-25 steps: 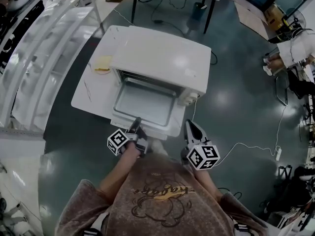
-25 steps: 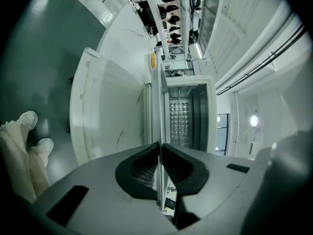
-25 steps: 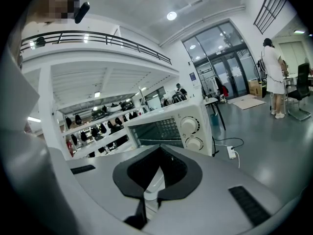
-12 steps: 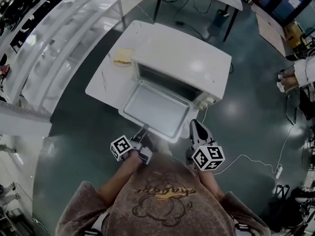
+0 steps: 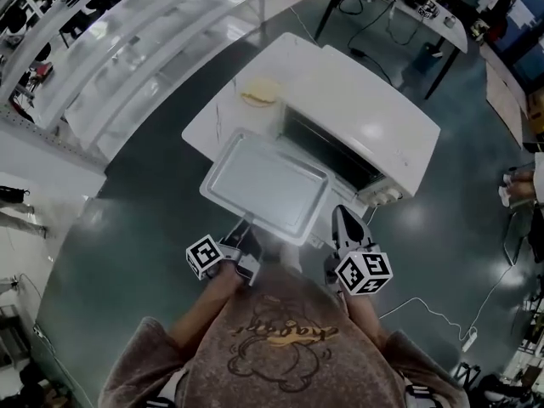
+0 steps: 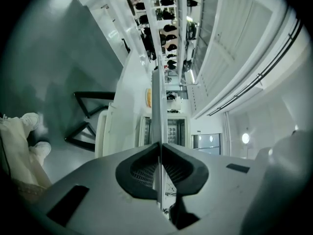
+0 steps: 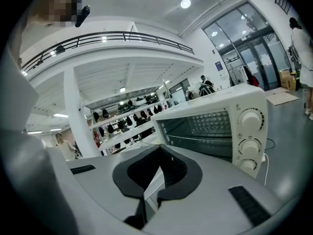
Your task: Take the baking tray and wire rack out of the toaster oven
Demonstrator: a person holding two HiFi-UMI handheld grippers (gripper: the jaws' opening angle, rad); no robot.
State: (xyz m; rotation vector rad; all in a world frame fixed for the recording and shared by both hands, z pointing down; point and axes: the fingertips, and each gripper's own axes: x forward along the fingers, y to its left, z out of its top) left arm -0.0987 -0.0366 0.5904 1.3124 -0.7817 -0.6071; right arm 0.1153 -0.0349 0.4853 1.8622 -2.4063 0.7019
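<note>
Baking tray (image 5: 263,185) is held in the air in front of the toaster oven (image 5: 374,134), already outside the cavity, with its far edge near the open mouth. It is kept roughly level and is seen empty from the head view. The near rim is grasped by the left gripper (image 5: 246,230); in the left gripper view the thin edge of the tray (image 6: 156,102) is seen end-on, and both jaws are clenched on it.

The right gripper (image 5: 342,215) is located just beside the right near corner of the tray, and no contact with the tray can be made out. In the right gripper view its jaws are pressed together at the tips, with nothing gripped between them. The same view shows the oven front with three round knobs (image 7: 250,119). Behind the opening a wire grid (image 7: 205,124) is seen, which is probably the wire rack, inside the oven.

The oven stands on a white table (image 5: 212,117). A slice of bread (image 5: 259,92) is lying on this table, to the left of the oven.
</note>
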